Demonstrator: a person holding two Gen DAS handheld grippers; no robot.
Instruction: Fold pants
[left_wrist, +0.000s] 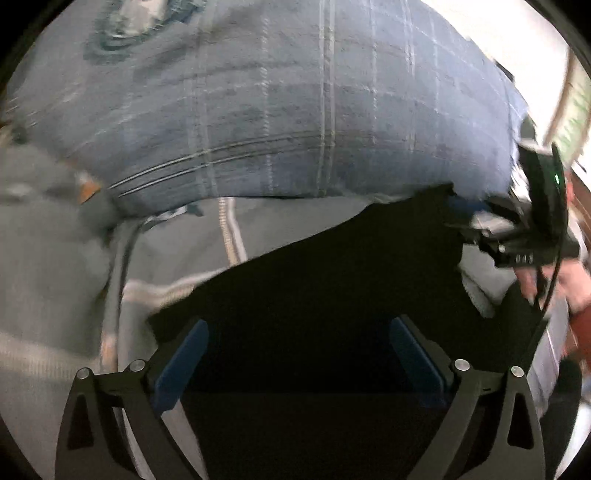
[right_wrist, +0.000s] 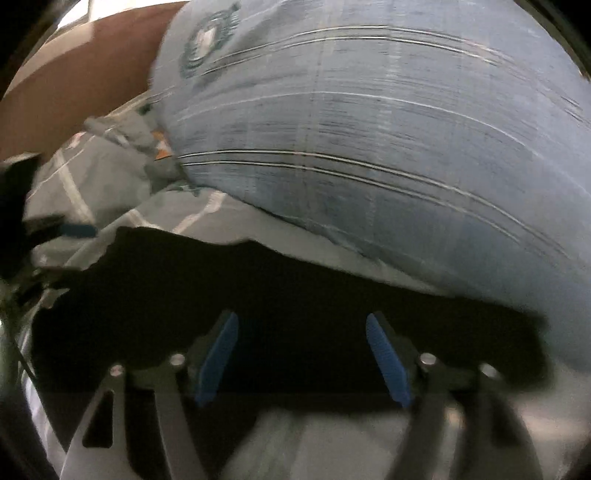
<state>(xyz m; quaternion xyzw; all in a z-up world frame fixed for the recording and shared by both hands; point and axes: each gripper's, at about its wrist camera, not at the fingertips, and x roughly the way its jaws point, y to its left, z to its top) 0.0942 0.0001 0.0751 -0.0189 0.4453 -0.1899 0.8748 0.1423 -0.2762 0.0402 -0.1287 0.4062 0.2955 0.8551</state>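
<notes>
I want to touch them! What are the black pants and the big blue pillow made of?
The black pants look like soft, matte cloth: they lie limp with a ragged, wavy edge and no shine, though too dark to tell the weave. The big blue pillow looks like woven cotton-like fabric, plump, with thin pale check lines across it; blur hides finer detail.

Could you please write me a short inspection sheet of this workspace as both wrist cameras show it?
Surface: grey bedcover with pale stripes, rumpled.
Job's things: black pants lie flat on it, under both grippers.
Clutter: large blue plaid pillow just behind the pants.
Grippers: left gripper open, nothing between its blue pads; right gripper open, also empty; a person's hand holds it.
Cables: thin black cable hanging from the right gripper.
Surroundings: brown wooden panel beside the pillow; the rest is blurred.
</notes>
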